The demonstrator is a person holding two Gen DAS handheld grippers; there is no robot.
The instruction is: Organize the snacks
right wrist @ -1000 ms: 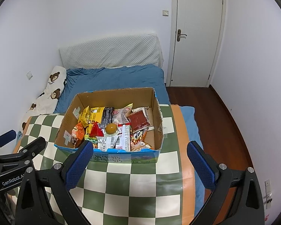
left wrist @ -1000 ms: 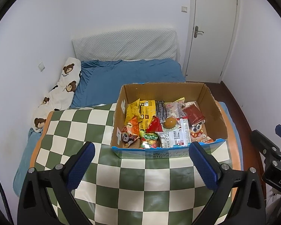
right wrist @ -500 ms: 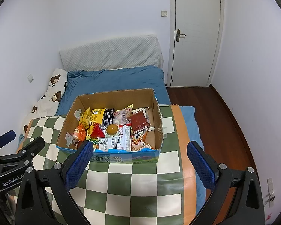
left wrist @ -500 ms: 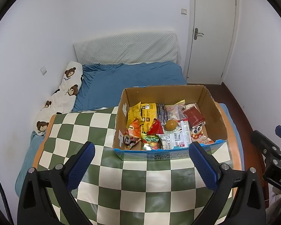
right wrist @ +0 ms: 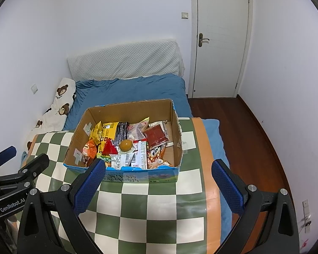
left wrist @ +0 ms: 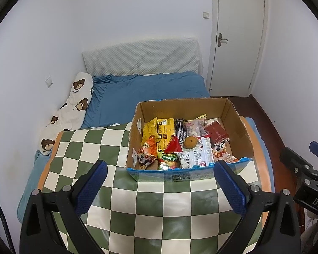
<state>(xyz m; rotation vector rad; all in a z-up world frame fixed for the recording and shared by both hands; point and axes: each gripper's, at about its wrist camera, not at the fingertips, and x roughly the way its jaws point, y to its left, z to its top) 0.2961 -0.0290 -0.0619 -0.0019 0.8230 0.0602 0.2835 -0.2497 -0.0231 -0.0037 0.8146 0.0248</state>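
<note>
- White walls, a closed white door [left wrist: 239, 42] at the upper right and a blue-sheeted bed [left wrist: 150, 93] with a bear-print pillow [left wrist: 67, 114] along its left side fill the back of the left wrist view.
- Lower in that frame, a green-and-cream checkered cloth [left wrist: 159, 207] covers the surface in front of the bed.
- On the cloth, right of centre, sits an open cardboard box [left wrist: 239, 127] packed with snacks [left wrist: 180, 146]: yellow, red and white packets, with a round golden-brown piece in clear wrap [left wrist: 190, 142] near the middle.
- The left gripper [left wrist: 161, 185] hangs at the bottom of the frame, blue pads spread wide with nothing between them, short of the box's near wall.
- At the right edge, part of the right gripper [left wrist: 305, 169] shows.
- From the right wrist view, the same box [right wrist: 176, 131] sits centre-left, the door [right wrist: 220, 42] at upper right and dark wooden floor [right wrist: 243, 127] to the right of the bed.
- The right gripper [right wrist: 159, 183] spans the bottom of the frame, its fingers wide apart and empty; the left pad [right wrist: 89, 186] overlaps the box's near left corner in the picture.
- The left gripper [right wrist: 10, 165] juts in at the lower left edge.
</note>
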